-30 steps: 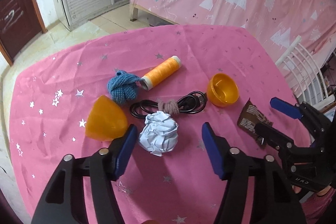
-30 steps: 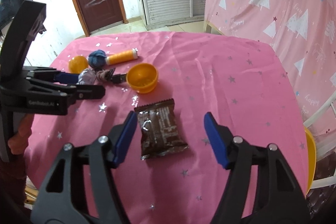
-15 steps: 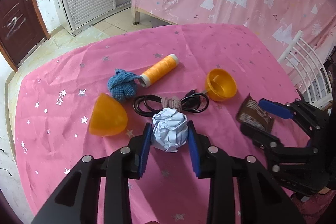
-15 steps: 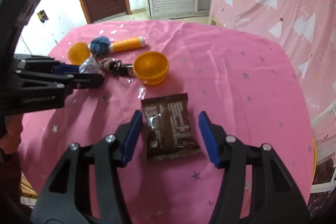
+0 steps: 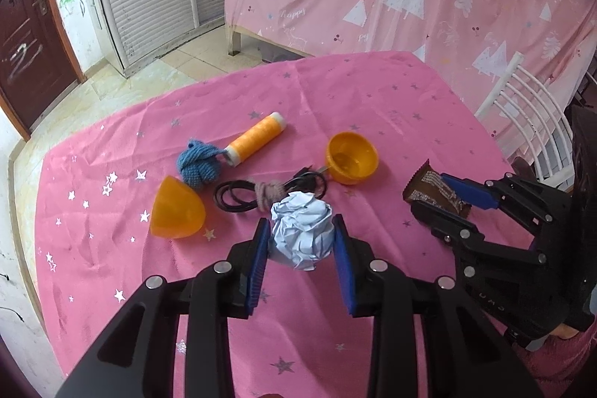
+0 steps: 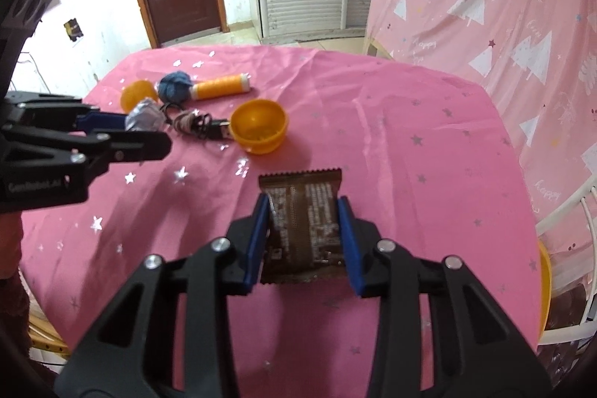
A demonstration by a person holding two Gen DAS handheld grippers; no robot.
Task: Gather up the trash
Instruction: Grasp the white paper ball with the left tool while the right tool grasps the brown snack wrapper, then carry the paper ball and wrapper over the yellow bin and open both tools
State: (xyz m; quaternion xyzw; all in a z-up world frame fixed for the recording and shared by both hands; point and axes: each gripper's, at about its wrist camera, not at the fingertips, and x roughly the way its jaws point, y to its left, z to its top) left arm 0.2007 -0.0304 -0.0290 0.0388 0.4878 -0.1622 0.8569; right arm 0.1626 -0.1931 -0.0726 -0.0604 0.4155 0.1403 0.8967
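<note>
Pinching the crumpled paper ball (image 5: 302,230) between their blue pads, the left tongs (image 5: 300,250) are holding it just above the pink table (image 5: 373,107). The right tongs (image 6: 304,237) are closing on the brown snack wrapper (image 6: 304,207), pads meeting its two long edges; its long axis is running from 6 to 12 o'clock along the fingers, so the squeeze is going across the short way. Around them, at 11 o'clock from the paper, a black cable (image 5: 238,198), a blue knit ball (image 5: 197,166), an orange thread spool (image 5: 257,137) and two orange capsule halves (image 5: 350,157) are lying untouched. Each hand is already nearest its own piece; lifting looks like the coming move.
</note>
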